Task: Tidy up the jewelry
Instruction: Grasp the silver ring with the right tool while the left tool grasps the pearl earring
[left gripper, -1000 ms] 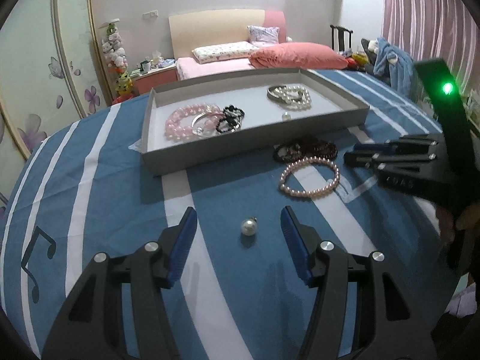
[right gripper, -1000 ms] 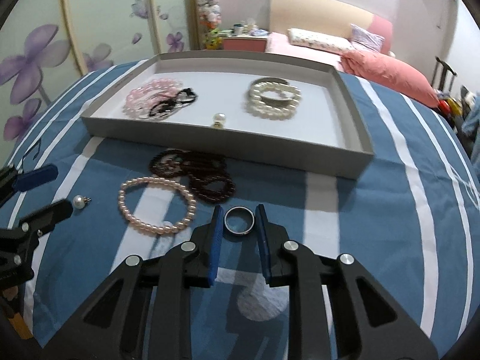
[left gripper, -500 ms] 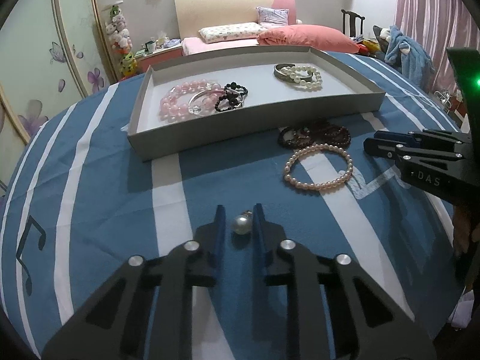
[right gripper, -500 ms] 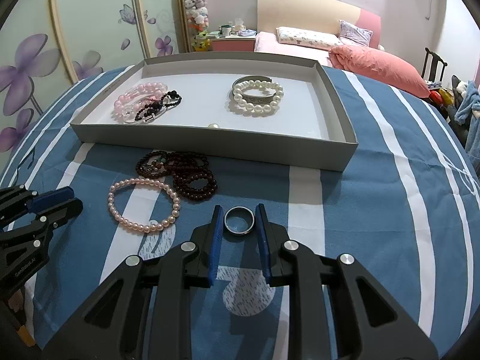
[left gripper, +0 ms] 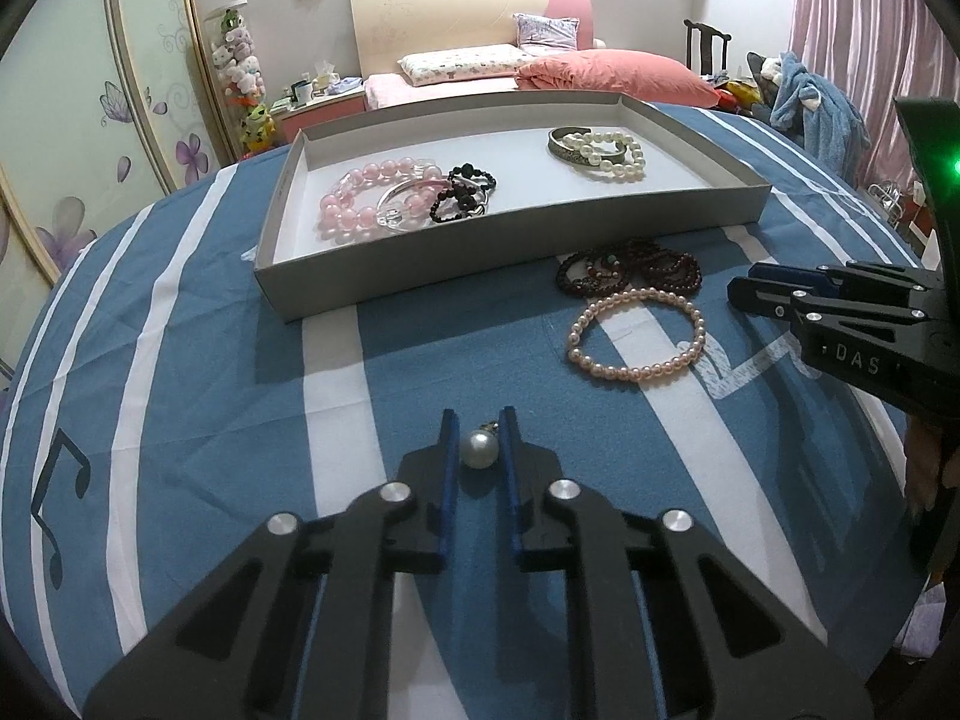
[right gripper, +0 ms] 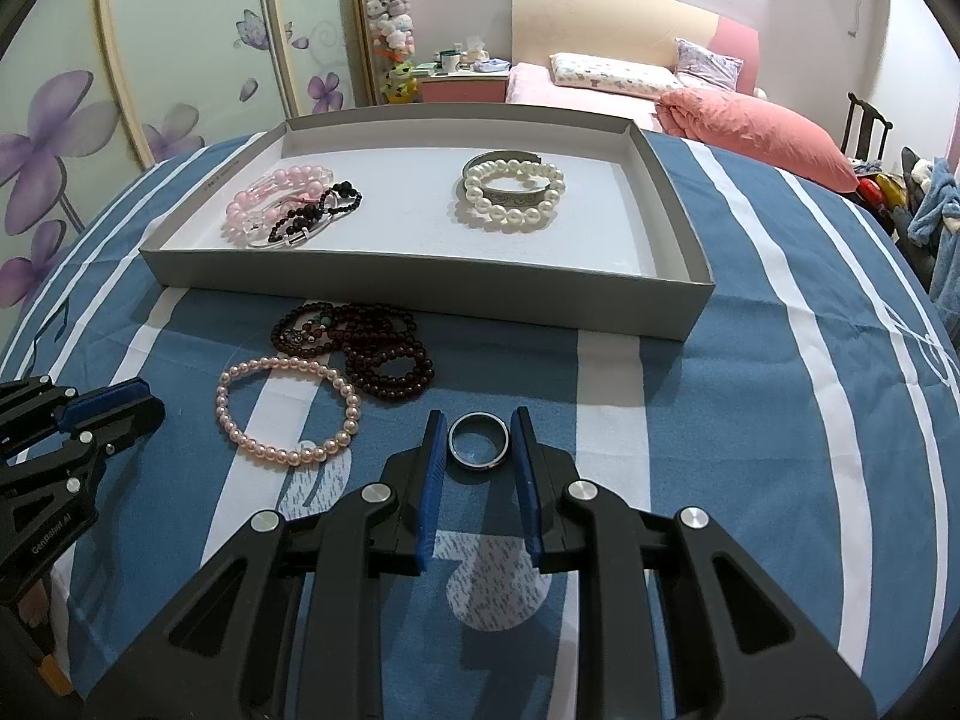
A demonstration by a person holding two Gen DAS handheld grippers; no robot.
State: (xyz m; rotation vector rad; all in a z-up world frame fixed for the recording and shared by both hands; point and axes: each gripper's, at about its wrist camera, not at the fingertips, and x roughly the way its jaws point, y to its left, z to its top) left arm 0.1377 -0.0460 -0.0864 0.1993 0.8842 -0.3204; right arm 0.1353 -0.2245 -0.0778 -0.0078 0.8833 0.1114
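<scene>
My left gripper [left gripper: 477, 426] is shut on a white pearl earring [left gripper: 479, 449], held just above the blue striped cloth. My right gripper [right gripper: 479, 427] is shut on a silver ring [right gripper: 479, 441]. A grey tray [left gripper: 516, 252] lies ahead; it holds pink and black bracelets [left gripper: 384, 204] at the left and a white pearl bracelet with a metal bangle [left gripper: 600, 150] at the right. On the cloth before the tray lie dark red bead strands [right gripper: 366, 348] and a pink pearl bracelet [right gripper: 288, 408]. The right gripper also shows in the left wrist view [left gripper: 744, 291], and the left gripper shows in the right wrist view [right gripper: 147, 405].
The table is round with a blue and white striped cloth [right gripper: 780, 420]. A bed with pink bedding [left gripper: 540, 72] stands behind it, a chair with clothes [left gripper: 804, 96] at the right and a wardrobe with flower panels [right gripper: 90, 90] at the left.
My left gripper closed from wide open onto the pearl earring and lifted it slightly. The right gripper stayed shut on the ring. Both drew back a little from the tray.
</scene>
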